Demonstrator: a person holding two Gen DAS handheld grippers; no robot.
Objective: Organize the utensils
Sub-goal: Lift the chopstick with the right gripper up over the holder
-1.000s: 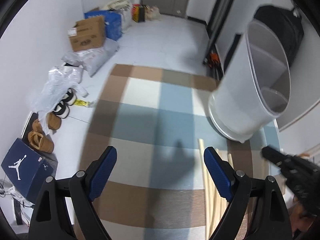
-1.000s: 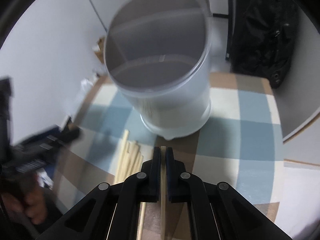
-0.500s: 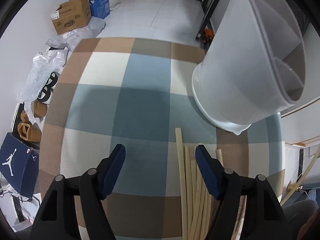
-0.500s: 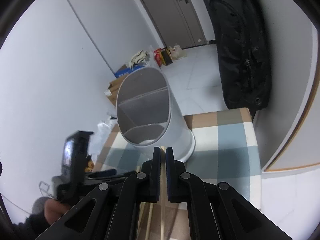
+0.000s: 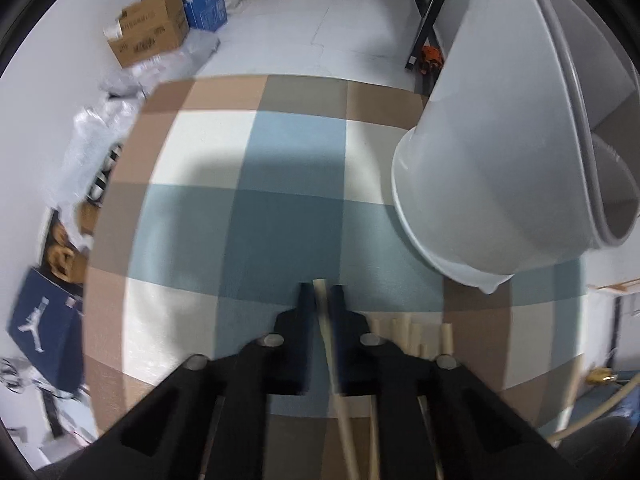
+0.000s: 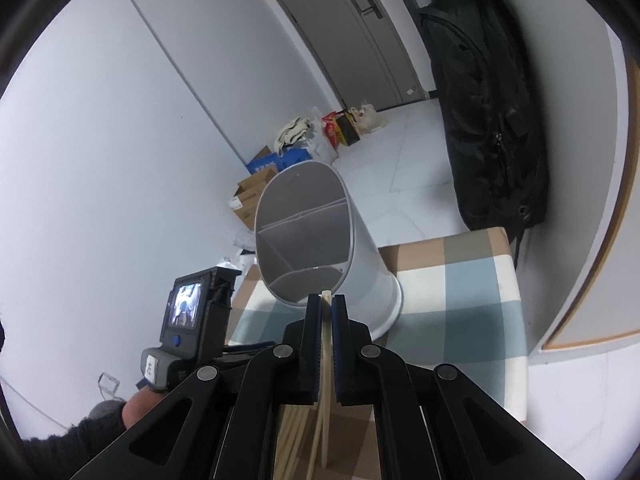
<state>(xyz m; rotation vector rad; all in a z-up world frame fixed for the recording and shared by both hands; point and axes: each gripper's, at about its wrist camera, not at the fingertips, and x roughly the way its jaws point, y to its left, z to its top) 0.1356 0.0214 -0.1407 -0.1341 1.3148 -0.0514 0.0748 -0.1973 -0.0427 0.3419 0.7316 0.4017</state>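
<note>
Looking down from the left wrist, the left tongs (image 5: 321, 294) are pinching one pale wooden chopstick (image 5: 325, 320), which pokes out just past their tips. More chopsticks (image 5: 404, 330) lie in a bunch just to the right of these tongs on the checked bench (image 5: 248, 216). The big white holder (image 5: 492, 184) stands ahead and to the right, well apart from the tips. Looking from the right wrist, the right tongs (image 6: 327, 308) are pressed together on another chopstick (image 6: 326, 344). Its top end sticks up just in front of the holder's open mouth. Inside, thin walls split the holder into parts. The left tongs sit low on the left, gripped by a hand (image 6: 136, 404) in a dark sleeve. To do this step well, I think each stick should be kept straight and held tight so it does not slip. The right one should go tip first into one part, and the left one should go into that same part, so like things stay together.
</note>
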